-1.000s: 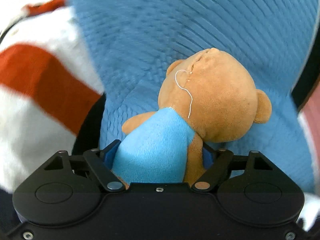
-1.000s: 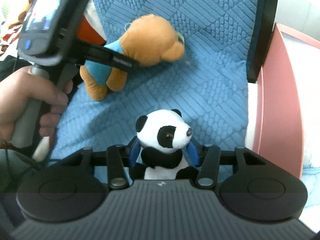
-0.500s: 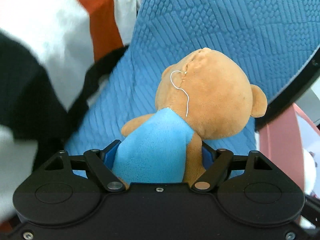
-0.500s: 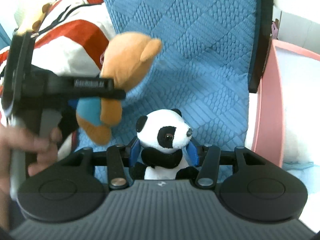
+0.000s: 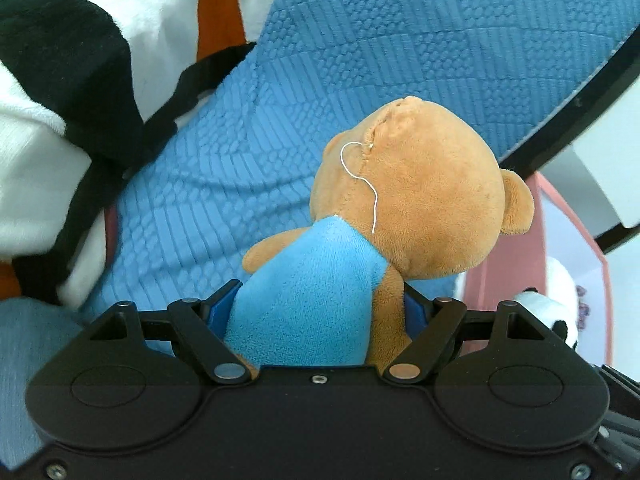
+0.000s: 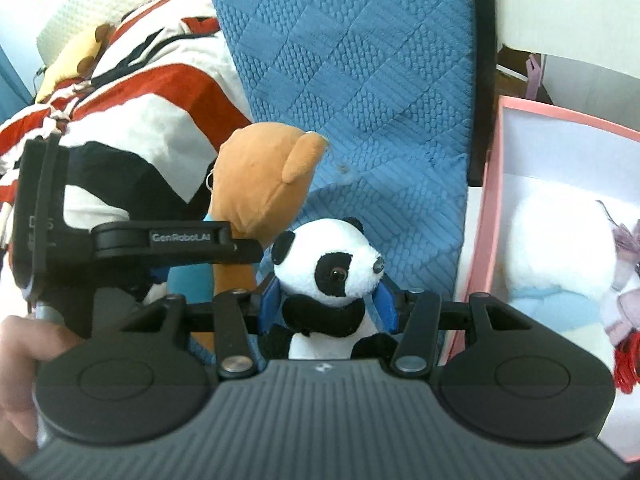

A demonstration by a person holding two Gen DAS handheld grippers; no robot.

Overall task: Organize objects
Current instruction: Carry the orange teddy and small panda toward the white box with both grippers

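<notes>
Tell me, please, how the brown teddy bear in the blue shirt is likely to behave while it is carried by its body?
The teddy bear looks soft plush, so it probably squashes between the left gripper's pads. Its large head overhangs the grip and may flop or sway. The fuzzy fabric seems unlikely to slip, and it is probably light.

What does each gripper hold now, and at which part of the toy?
The left gripper holds the brown plush bear in a blue shirt by its body. The right gripper holds the black-and-white plush panda at its neck and upper body.
</notes>
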